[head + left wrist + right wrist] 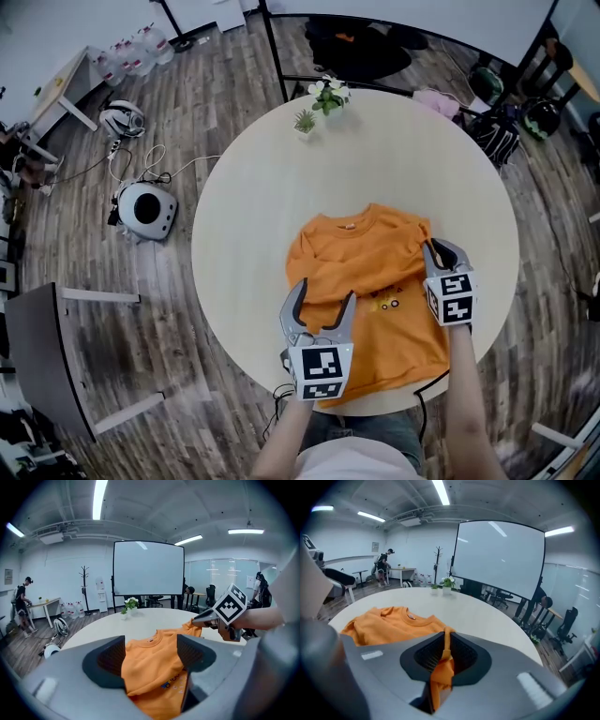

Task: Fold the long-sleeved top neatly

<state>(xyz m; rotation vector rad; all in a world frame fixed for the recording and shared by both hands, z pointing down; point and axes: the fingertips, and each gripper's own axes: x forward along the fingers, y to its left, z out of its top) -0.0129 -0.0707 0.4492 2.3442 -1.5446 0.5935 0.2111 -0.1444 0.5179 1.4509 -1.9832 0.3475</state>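
An orange long-sleeved top (366,281) lies on the round pale table (253,206), neck toward the far side, its left sleeve folded across the chest. My right gripper (435,249) is shut on the top's right shoulder edge; a strip of orange cloth (442,656) is pinched between its jaws. My left gripper (321,307) hovers open over the lower left part of the top, nothing between its fingers. In the left gripper view the top (154,667) lies between and beyond the open jaws, and the right gripper (220,617) shows at the right.
Two small potted plants (319,103) stand at the table's far edge. A white round device (145,208) with cables lies on the wood floor at the left. Chairs and bags (497,112) stand at the back right. A person (21,606) stands far off by a desk.
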